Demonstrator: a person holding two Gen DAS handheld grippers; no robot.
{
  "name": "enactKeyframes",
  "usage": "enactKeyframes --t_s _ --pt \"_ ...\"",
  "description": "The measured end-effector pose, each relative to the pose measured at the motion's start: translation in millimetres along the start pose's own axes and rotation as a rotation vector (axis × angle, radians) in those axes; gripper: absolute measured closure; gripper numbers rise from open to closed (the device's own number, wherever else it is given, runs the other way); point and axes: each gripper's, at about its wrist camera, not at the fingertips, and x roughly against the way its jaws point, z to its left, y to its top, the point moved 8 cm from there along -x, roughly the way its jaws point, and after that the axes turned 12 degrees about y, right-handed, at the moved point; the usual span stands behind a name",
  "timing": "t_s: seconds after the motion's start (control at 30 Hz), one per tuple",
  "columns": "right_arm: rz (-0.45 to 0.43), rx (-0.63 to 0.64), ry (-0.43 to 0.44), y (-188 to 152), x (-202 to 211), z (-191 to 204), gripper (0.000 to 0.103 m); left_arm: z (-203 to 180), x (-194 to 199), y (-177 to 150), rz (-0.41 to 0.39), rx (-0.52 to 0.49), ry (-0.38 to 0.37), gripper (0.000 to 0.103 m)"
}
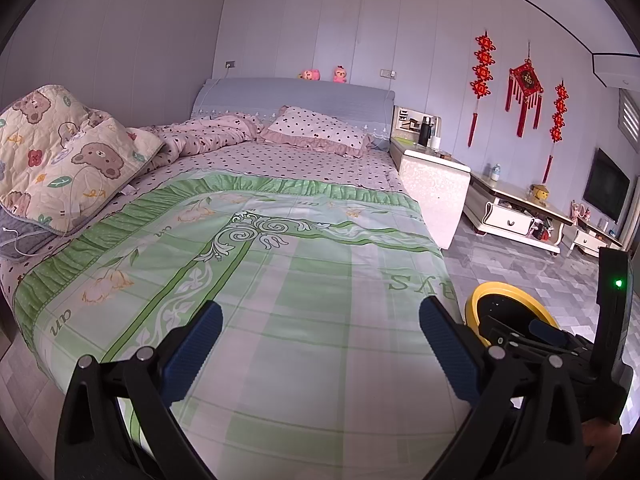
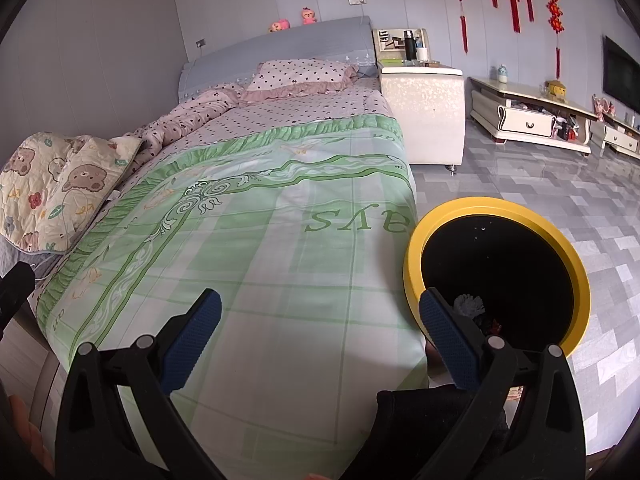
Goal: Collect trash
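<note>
left gripper: jaws wide apart, nothing in them, over the bed
right gripper: same, spread and empty
bin: yellow-rimmed, beside the bed, crumpled trash inside
progress: looks mostly done, I can't spot loose trash on the quilt

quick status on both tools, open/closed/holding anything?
Left tool: open, nothing between its fingers, over the bed.
Right tool: open, empty, at the bed's edge beside the yellow-rimmed bin.
</note>
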Motion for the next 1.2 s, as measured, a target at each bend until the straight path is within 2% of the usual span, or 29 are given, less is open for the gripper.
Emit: enactKeyframes --t_s 1.2 --pt "-0.003 0.000 -0.003 -1.1 -0.5 1.2 0.008 2.9 3.0 2.3 0.003 0.019 0.005 0.008"
